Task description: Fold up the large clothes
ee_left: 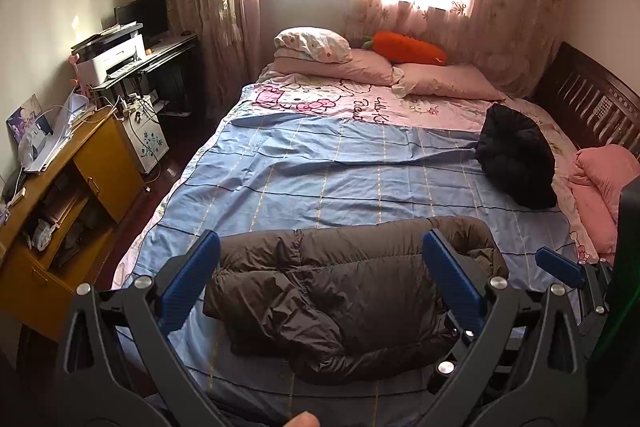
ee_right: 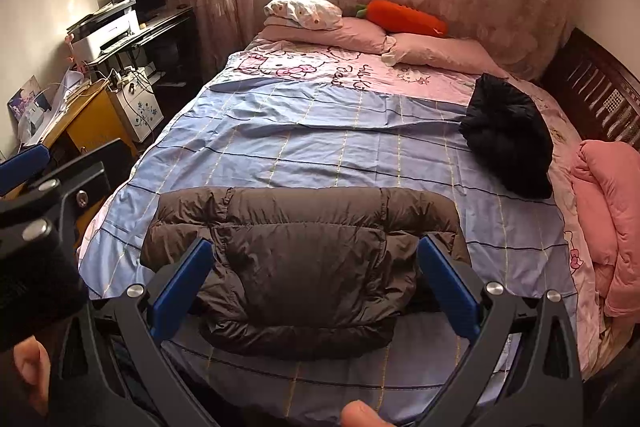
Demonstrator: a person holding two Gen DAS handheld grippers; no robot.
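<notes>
1. Left gripper point(ee_left: 320, 267) first: its jaws are spread wide and hold nothing. In its own view the blue pads frame the brown puffer jacket point(ee_left: 344, 291), and I can't tell if they brush the fabric or just hang over it.

2. The jacket is bunched into a rough, thick bundle on the blue plaid sheet point(ee_left: 320, 167) at the near end of the bed, around 6 o'clock in both views. Looks partly folded to me, though the near edge is still lumpy.

3. For this step I'd say grab a real layer of the padded shell at each side edge, not just a pinch of the slick outer skin, since that stuff probably slides out. Lift both sides evenly so the fold lands square.

4. Right gripper point(ee_right: 316, 271): same deal, jaws wide apart, nothing clamped, pads straddling the jacket's near half.

5. Over at about 2 o'clock a black garment point(ee_right: 508, 143) sits crumpled on the bed, well apart from the brown one. The pink quilt point(ee_right: 612, 219) lies at 3 o'clock by the right edge, so keep the fold clear of it.
</notes>
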